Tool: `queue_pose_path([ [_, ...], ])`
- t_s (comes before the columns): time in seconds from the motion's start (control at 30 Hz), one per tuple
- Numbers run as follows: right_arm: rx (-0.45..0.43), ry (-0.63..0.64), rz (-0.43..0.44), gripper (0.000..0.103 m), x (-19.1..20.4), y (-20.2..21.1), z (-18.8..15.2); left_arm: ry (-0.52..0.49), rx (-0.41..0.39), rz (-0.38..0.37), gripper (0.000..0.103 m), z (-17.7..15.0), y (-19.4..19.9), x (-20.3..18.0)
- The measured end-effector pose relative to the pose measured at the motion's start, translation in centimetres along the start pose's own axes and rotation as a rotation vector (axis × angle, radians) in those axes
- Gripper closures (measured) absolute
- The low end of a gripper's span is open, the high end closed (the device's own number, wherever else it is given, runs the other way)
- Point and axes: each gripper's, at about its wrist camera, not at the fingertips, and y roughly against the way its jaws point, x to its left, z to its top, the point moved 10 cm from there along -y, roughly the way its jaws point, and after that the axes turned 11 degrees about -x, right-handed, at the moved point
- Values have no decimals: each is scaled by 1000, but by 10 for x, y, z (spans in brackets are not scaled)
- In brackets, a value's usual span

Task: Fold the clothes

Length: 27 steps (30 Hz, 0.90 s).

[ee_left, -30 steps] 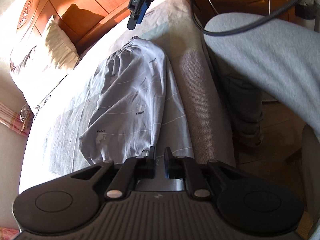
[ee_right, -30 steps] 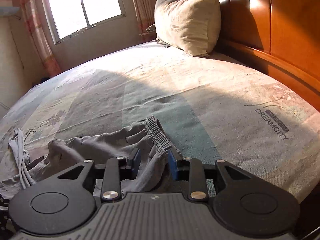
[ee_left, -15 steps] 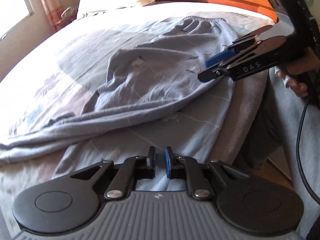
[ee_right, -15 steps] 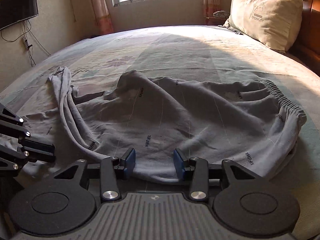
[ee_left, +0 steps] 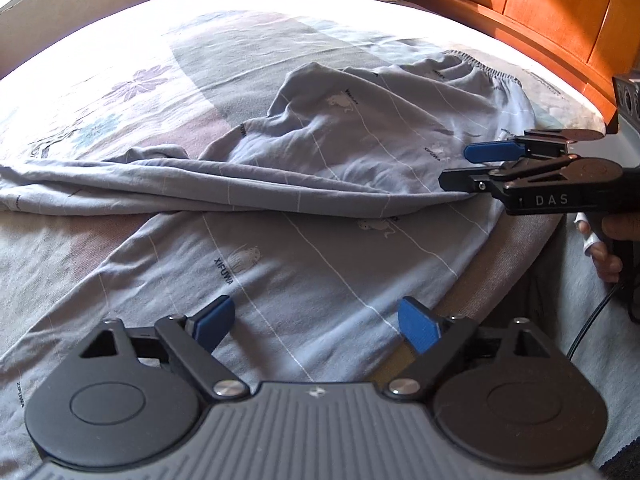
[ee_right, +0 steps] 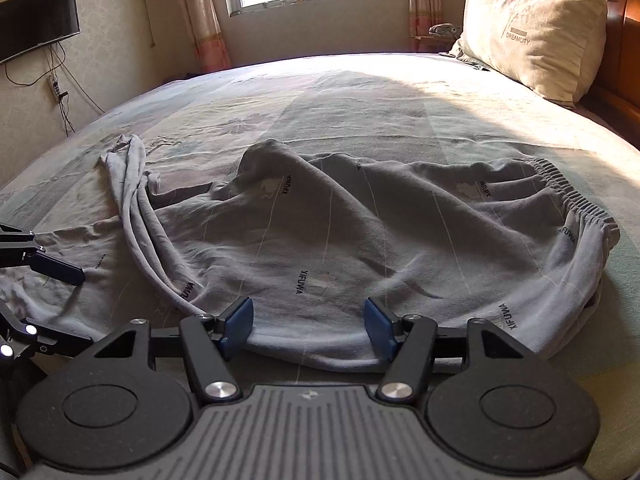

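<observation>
Sunlit bed [ee_right: 360, 92] carries the grey trousers [ee_right: 340, 240], spread crumpled, long axis from 9 to 3 o'clock, waistband at 3. Your right tongs [ee_right: 308, 322] gape wide at the near edge at 6 o'clock, holding nothing. Your left tongs [ee_left: 316, 324] hover equally wide over a leg, empty.

Both tools are black with blue finger pads and silver pivot screws. The right gripper [ee_left: 452, 168] bears white "DAS" lettering and trails a black cable.
</observation>
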Motion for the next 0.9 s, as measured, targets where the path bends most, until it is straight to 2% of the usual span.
queue_pose_path([
  [0.13,3,-37,14,33,-2,0,3,73,-6,32,13,1,9,17],
  [0.23,29,-40,18,29,3,-4,7,85,1,48,13,-2,13,32],
  [0.37,46,-17,86,28,26,-17,29,95,11,66,12,-6,16,53],
  [0.53,103,-49,279,23,70,-56,67,109,23,89,11,-12,21,79],
  [0.67,166,-154,464,20,110,-110,107,119,34,108,11,-16,25,100],
  [0.8,294,-292,647,20,146,-177,130,129,44,127,11,-20,29,120],
  [0.9,392,-368,705,20,167,-228,132,150,36,109,11,-24,28,130],
])
